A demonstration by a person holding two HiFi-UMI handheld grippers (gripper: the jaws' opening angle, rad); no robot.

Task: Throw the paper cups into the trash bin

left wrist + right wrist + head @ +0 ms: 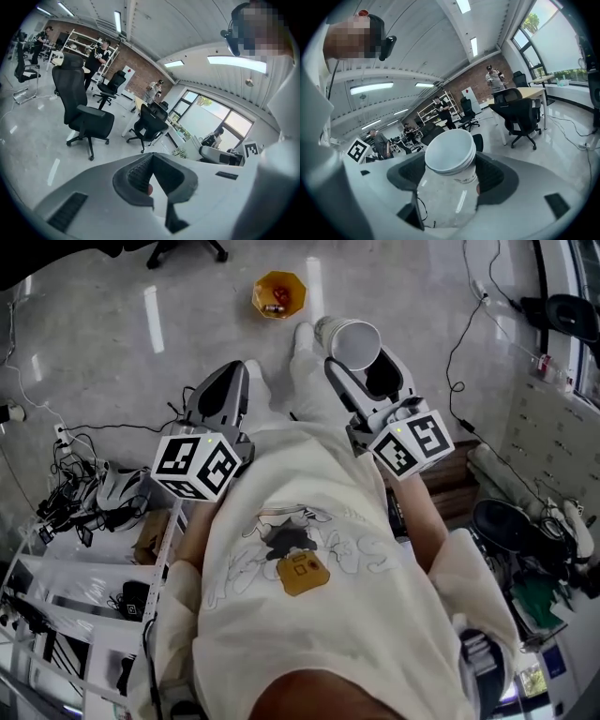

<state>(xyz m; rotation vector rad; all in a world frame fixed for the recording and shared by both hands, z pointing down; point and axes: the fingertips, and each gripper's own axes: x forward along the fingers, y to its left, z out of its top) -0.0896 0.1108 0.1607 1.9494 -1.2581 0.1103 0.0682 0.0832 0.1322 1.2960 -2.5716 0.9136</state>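
Right gripper [451,177] is clamped on a stack of white paper cups [449,151], one jaw pad on each side of the cup wall. The open mouths face away from the gripper. In the head view the cups [351,341] are held above the grey floor [131,352], near the yellow trash bin [299,296] but apart from it. The bin stands on the floor ahead of the person's feet, with a few small items inside. Left gripper [151,177] has its jaws pressed together with nothing between them.
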